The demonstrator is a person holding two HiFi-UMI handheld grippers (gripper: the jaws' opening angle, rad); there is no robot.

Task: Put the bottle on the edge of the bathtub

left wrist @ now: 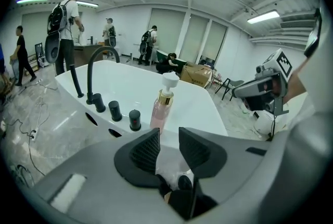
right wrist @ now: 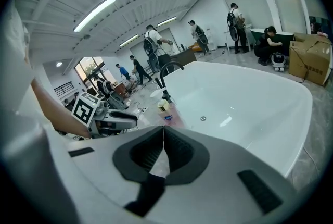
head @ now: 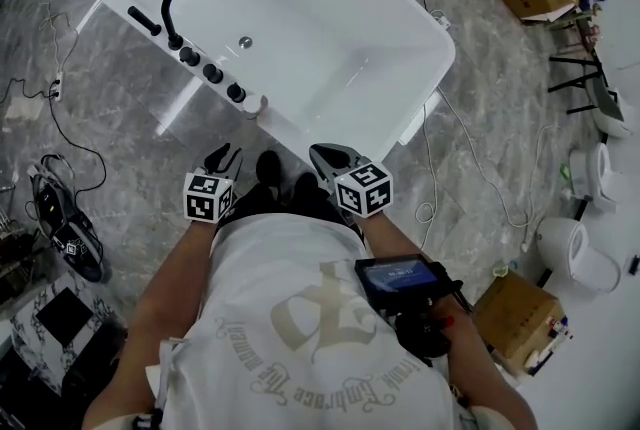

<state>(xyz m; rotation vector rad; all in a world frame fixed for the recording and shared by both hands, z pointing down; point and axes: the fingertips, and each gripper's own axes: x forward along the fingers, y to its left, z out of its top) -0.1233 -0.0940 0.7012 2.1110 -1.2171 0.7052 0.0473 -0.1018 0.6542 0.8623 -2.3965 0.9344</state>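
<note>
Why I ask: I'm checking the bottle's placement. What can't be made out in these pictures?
- bottle base: left gripper view, behind the left gripper's jaw tip; right gripper view, behind the right gripper's body.
- bottle in head view: too small to judge.
- bathtub far end: cut off by the head view's top edge.

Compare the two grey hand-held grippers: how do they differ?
On the left hand-held gripper the jaws stand apart; on the right hand-held gripper they touch. The pink pump bottle looks large ahead of the left, smaller ahead of the right. Both are empty and face the white bathtub.
</note>
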